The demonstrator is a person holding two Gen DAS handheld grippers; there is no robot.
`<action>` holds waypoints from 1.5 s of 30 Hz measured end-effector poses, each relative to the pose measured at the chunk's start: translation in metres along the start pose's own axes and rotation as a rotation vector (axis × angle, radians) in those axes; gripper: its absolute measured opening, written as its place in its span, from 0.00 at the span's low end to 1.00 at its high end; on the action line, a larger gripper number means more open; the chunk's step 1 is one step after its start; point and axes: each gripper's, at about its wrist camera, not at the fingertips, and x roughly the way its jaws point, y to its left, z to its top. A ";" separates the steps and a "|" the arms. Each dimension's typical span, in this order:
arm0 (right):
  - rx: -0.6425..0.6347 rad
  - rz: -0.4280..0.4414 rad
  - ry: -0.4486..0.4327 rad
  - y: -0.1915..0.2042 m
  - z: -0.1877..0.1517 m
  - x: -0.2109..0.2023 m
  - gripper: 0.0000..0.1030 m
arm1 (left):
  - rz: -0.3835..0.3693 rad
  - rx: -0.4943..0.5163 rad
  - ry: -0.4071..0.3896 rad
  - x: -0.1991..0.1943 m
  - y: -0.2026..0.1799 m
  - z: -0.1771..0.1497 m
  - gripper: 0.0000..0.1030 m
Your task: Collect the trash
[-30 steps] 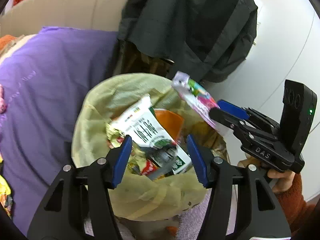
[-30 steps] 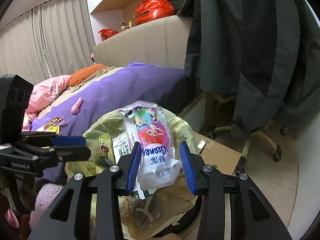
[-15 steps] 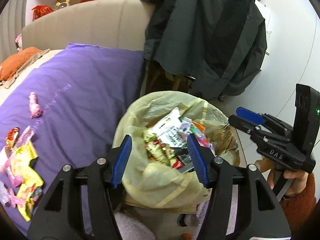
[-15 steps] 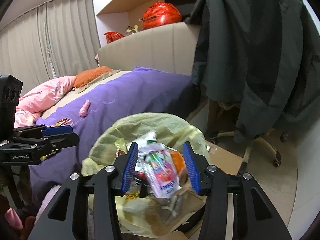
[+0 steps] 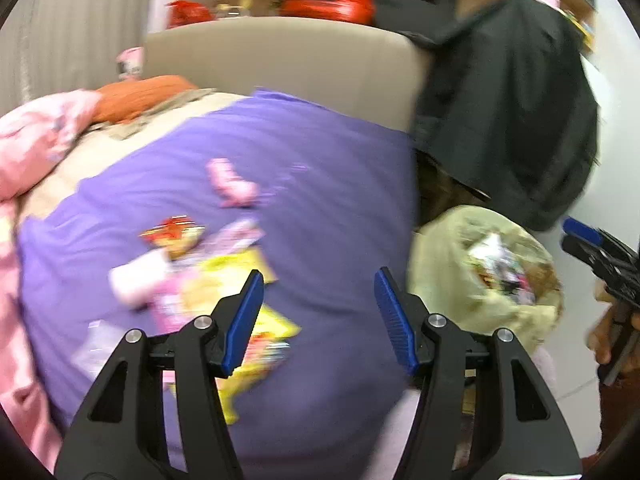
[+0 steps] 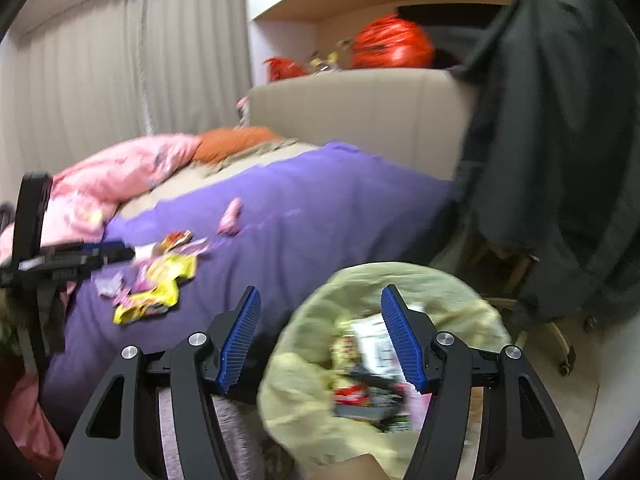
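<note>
L tongs (image 5: 318,318) open, empty | wrappers (image 5: 224,288) on purple bed cover, just ahead-left of L, nearer L | R tongs (image 6: 320,338) opening, empty, over bin bag (image 6: 320,380) | pile's long axis unclear, blur

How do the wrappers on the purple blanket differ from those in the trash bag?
The wrappers on the purple blanket lie spread out and exposed on bedding; those in the trash bag sit piled together inside the yellow-green liner. The blanket's include a large yellow one; the bag's show white and red. Both are crumpled snack packaging.
</note>
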 end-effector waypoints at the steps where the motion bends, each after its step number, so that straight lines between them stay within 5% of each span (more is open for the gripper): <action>1: -0.024 0.001 0.002 0.010 0.002 0.005 0.57 | 0.017 -0.020 -0.008 -0.003 0.015 -0.001 0.53; 9: -0.049 0.075 0.062 0.067 0.007 0.056 0.57 | 0.116 -0.282 -0.075 -0.028 0.151 -0.016 0.54; 14: -0.107 0.100 0.093 0.102 0.005 0.086 0.56 | 0.117 -0.368 -0.055 -0.023 0.193 -0.029 0.63; 24: -0.130 0.154 0.151 0.137 -0.015 0.125 0.56 | 0.139 -0.341 0.090 0.019 0.191 -0.054 0.63; 31: -0.139 0.191 0.160 0.138 -0.018 0.147 0.56 | -0.001 -0.307 0.043 0.012 0.170 0.005 0.63; 35: -0.052 0.170 0.139 0.126 -0.017 0.161 0.56 | 0.106 -0.204 0.116 0.070 0.143 0.036 0.63; 39: 0.036 0.169 0.137 0.106 -0.024 0.164 0.56 | 0.163 -0.256 0.200 0.131 0.141 0.039 0.63; 42: 0.045 0.153 0.142 0.095 -0.031 0.163 0.56 | 0.131 -0.333 0.268 0.162 0.148 0.034 0.62; 45: 0.041 0.143 0.142 0.087 -0.035 0.163 0.56 | 0.080 -0.387 0.309 0.178 0.151 0.029 0.45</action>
